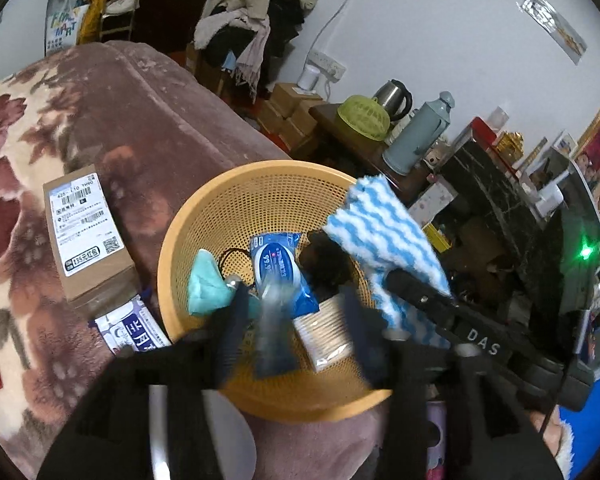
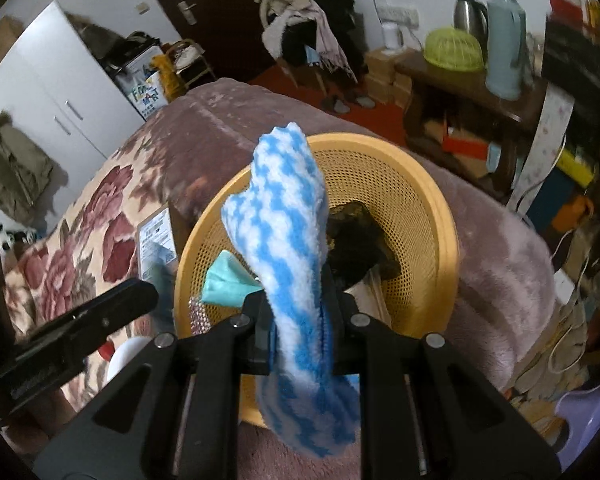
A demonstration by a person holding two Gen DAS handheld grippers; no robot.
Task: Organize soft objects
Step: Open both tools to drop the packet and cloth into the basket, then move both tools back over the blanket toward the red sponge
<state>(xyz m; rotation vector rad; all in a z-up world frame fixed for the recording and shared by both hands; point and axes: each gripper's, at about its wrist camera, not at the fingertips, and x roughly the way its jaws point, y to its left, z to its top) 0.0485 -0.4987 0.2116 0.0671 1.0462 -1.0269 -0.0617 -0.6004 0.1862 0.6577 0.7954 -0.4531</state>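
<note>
Blue-white sock [image 2: 284,240] upright, clamped in right gripper [image 2: 300,312].

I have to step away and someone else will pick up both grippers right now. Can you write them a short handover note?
Right gripper: shut on the fluffy blue-and-white striped cloth, held over the round orange plastic mesh basket.
Left gripper: open over the basket, nothing gripped; a blurred blue packet sits between its fingers.
Done: a teal cloth, a dark fuzzy item, a blue wet-wipe pack and a cotton-swab box lie in the basket on the floral blanket.
Left: drop the striped cloth in. A cardboard parcel lies beside the basket.
</note>
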